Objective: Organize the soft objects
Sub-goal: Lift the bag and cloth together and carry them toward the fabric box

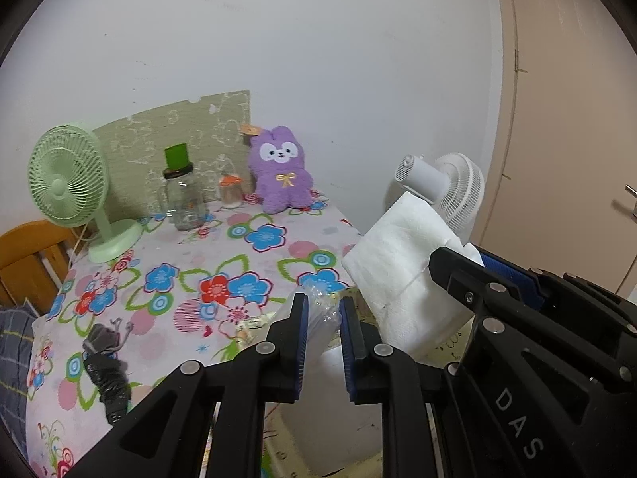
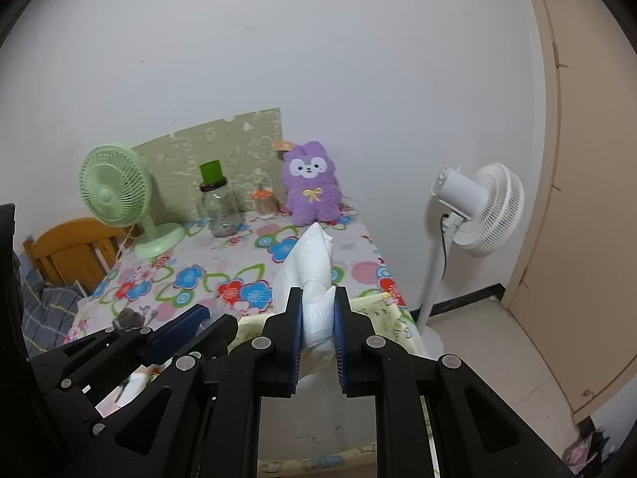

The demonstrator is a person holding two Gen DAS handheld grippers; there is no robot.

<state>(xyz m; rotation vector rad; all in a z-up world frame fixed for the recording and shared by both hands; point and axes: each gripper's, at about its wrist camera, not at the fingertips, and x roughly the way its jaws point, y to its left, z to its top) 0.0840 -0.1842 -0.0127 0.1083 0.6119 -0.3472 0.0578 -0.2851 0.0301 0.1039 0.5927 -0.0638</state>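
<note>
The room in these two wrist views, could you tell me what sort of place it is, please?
Most likely a small bedroom or living room in a home. A table with a floral cloth stands against a plain wall and carries a purple plush toy and a green desk fan; a white pedestal fan stands beside a door.

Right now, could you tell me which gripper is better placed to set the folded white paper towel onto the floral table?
Right gripper: it alone clamps the folded white paper towel; the left gripper pinches clear plastic wrap.

wall [image 2: 358, 59]: white | door [image 2: 589, 199]: beige | floor [image 2: 517, 350]: pale | chair [image 2: 71, 247]: wooden
</note>
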